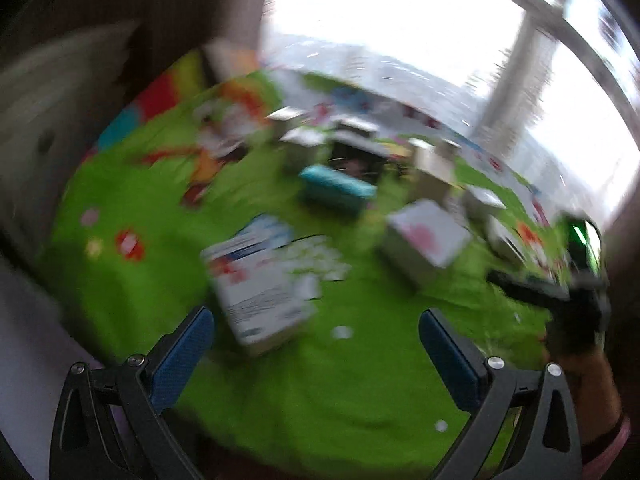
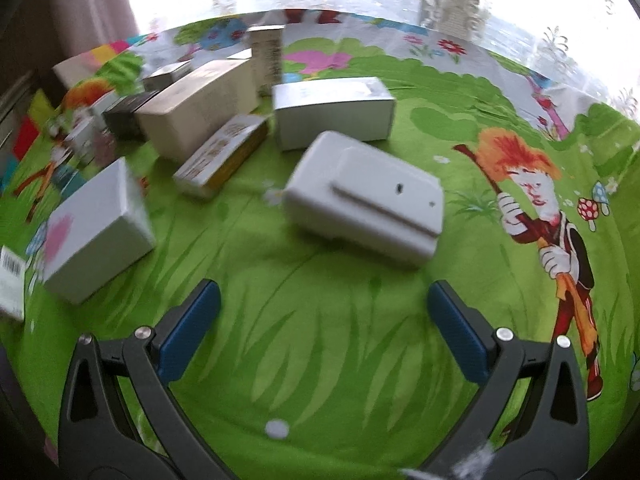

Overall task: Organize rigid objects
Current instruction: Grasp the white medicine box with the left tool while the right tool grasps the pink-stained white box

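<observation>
Both grippers — left [image 1: 316, 334], right [image 2: 324, 308] — spread wide, empty. White case [image 2: 366, 200] at 12 o'clock; rushed approach could shove it into 2 boxes [image 2: 334, 110] behind.

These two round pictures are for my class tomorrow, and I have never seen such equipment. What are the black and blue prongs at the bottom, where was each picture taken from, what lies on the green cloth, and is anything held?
Each picture comes from a wide-angle camera on a hand-held gripper, looking along its two blue-padded fingers. A person holds one in each hand.

The blurred picture is the left gripper, open and empty. At its right edge you see the person's gloved hand.

The sharper picture is the right gripper, also open and empty.

On the green cartoon cloth lie small cartons: a white box with a pink mark, a yellow-edged box, a beige box, a white carton and a grey plastic case.
</observation>
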Available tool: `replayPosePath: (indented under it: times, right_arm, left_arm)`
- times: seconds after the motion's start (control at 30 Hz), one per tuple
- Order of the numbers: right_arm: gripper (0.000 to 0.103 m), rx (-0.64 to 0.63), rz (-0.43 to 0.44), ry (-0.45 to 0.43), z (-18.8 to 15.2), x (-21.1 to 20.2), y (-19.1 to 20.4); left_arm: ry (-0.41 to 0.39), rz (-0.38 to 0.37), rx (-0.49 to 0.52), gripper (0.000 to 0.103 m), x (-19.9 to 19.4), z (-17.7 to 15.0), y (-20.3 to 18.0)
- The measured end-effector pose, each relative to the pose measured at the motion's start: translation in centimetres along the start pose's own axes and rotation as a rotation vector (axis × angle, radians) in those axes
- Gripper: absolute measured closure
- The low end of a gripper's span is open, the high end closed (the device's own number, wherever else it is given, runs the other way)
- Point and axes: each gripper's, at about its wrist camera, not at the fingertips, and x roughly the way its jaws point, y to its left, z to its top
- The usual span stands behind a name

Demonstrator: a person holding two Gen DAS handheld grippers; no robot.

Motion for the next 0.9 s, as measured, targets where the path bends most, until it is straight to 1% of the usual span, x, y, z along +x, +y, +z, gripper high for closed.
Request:
replayPosePath:
  times: [0.07,0.1,0.13,0.17,0.2,0.23,0.27,0.3,0.33,0.37,0.43,0.47,0.53,0.67,0.7,0.73,0.8,0.83,0.9]
  right_arm:
    - [0.000,0.000,-0.001,0.000,-0.1,0.0,0.2]
    - [0.000,0.001,-0.002,0.000,-0.1,0.0,0.2]
    - [0.000,0.001,-0.002,0.000,-0.1,0.0,0.2]
    - [0.000,0.001,-0.001,0.000,-0.1,0.0,0.3]
    - [0.000,0.002,-0.002,0.001,-0.1,0.0,0.2]
    - [0.000,0.004,-0.003,0.002,-0.2,-0.1,0.3]
    - [0.000,0.012,-0.008,0.006,-0.4,-0.3,0.4]
    - [0.000,0.024,-0.012,0.015,-0.7,-0.6,0.5]
    - [0.000,0.046,-0.006,0.021,-1.1,-1.1,0.7]
    - [0.000,0.080,0.018,0.017,-1.6,-1.7,1.0]
    - [0.000,0.164,0.115,0.012,-2.6,-3.0,1.9]
    - [0.000,0.199,0.180,0.024,-2.7,-3.3,2.9]
    - [0.000,0.268,0.263,0.057,-2.1,-3.2,4.9]
    - [0.000,0.464,0.237,0.122,0.4,-1.5,7.5]
    - [0.000,0.504,0.218,0.133,1.2,-0.9,8.1]
    - [0.000,0.530,0.170,0.144,2.0,-0.4,8.7]
    - [0.000,0.547,0.060,0.163,3.0,0.6,10.0]
    - [0.000,0.548,0.036,0.146,3.4,1.0,10.7]
    - [0.000,0.512,0.008,0.127,4.1,1.8,12.1]
  left_arm:
    - [0.042,0.018,-0.112,0.000,1.3,0.3,1.8]
    - [0.043,0.019,-0.140,0.000,1.8,0.5,2.3]
    - [0.036,0.043,-0.145,0.000,2.3,0.8,2.5]
    - [0.048,0.126,-0.120,0.000,3.2,1.1,2.2]
    - [0.066,0.177,-0.097,0.001,3.9,1.1,2.2]
    - [0.083,0.198,-0.080,0.013,4.6,1.1,2.0]
    - [0.075,0.192,-0.075,0.022,4.6,0.8,2.2]
    - [0.048,0.205,-0.065,0.044,4.2,0.8,2.1]
    - [0.029,0.202,-0.055,0.061,3.8,0.6,2.3]
    - [0.027,0.208,-0.047,0.061,3.6,0.3,2.6]
    - [0.005,0.212,-0.025,0.061,3.4,-0.2,3.0]
    - [0.000,0.227,-0.006,0.061,3.4,-0.3,3.1]
    - [0.002,0.235,0.016,0.061,3.4,-0.3,3.1]
    - [0.013,0.254,0.062,0.061,3.7,-0.4,2.7]
    - [0.015,0.254,0.064,0.061,3.7,-0.3,2.7]
    - [0.019,0.254,0.070,0.061,3.7,-0.3,2.7]
    - [0.022,0.251,0.076,0.061,3.8,-0.3,2.7]
    - [0.022,0.250,0.080,0.061,3.7,-0.3,2.6]
    - [0.026,0.244,0.088,0.061,3.7,-0.4,2.6]
